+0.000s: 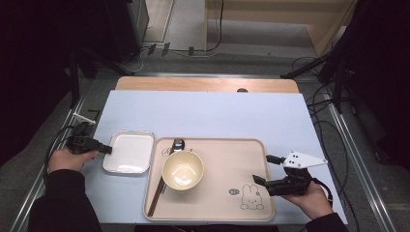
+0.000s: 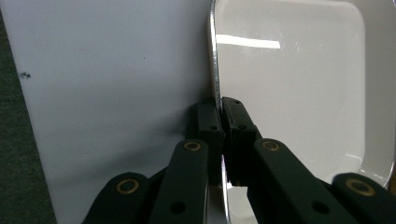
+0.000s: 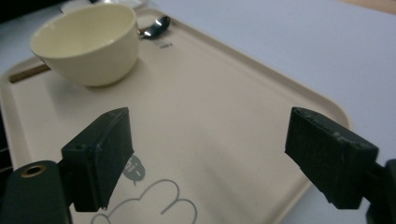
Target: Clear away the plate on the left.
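Observation:
A white square dish (image 1: 128,153) with a metal rim lies on the pale sheet, just left of the beige tray (image 1: 220,159). My left gripper (image 1: 107,149) is shut on the dish's left rim. In the left gripper view the pads (image 2: 208,123) pinch the thin rim of the dish (image 2: 289,93) from both sides. My right gripper (image 1: 263,168) stands open over the tray's right edge. In the right gripper view its jaws are wide apart above the bare tray (image 3: 224,93), with nothing between them.
On the tray's left half stand a cream bowl (image 1: 182,170), a spoon (image 1: 179,144) behind it and brown chopsticks (image 1: 155,198) beside it. A rabbit drawing (image 1: 251,197) marks the tray's near right corner. The light-blue sheet (image 1: 217,111) covers the table.

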A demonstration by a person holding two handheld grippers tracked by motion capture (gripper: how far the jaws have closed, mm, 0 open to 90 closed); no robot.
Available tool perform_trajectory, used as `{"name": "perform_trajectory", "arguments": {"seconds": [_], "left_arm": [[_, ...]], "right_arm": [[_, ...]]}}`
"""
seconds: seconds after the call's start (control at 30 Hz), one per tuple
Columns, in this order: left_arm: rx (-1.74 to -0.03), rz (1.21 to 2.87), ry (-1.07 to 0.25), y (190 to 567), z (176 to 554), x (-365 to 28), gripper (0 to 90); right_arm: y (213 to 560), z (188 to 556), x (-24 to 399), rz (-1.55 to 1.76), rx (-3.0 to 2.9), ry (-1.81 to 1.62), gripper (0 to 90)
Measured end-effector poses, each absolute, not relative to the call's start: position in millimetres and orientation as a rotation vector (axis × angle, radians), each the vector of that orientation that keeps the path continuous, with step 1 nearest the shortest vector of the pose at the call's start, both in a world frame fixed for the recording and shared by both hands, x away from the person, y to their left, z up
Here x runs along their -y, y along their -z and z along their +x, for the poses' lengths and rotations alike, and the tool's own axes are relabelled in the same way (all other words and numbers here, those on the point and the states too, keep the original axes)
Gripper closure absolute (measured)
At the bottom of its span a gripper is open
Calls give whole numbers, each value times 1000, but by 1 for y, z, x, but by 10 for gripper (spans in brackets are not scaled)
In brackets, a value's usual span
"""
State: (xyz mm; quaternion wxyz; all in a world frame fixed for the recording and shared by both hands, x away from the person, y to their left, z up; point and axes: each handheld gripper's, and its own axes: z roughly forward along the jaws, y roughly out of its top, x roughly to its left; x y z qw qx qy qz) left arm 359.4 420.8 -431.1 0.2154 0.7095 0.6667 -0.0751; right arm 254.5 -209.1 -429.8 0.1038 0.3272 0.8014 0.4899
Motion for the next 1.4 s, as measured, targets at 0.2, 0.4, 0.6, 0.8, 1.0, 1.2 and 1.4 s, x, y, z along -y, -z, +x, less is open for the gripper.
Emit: {"name": "perform_trajectory", "arguments": {"seconds": [0.2, 0.4, 0.6, 0.8, 1.0, 1.2, 1.4], "left_arm": [[-1880, 1899, 267, 432, 359, -429, 893], [-1893, 1870, 259, 428, 359, -429, 893], [-1896, 1860, 231, 407, 361, -427, 892], [-1883, 1867, 229, 385, 366, -422, 892], [-1881, 1878, 237, 372, 374, -410, 892], [-1867, 1893, 242, 361, 383, -395, 891], [-1860, 1916, 244, 348, 395, -378, 892]], "right_arm": [[432, 259, 206, 1068, -2395, -1424, 217], [422, 262, 203, 1128, -2404, -1445, 253], [415, 261, 201, 1127, -2385, -1452, 271], [405, 261, 195, 1087, -2393, -1461, 271], [397, 266, 189, 1066, -2388, -1464, 279], [388, 273, 179, 1073, -2397, -1466, 290], [380, 281, 166, 1056, -2397, -1470, 292]]}}
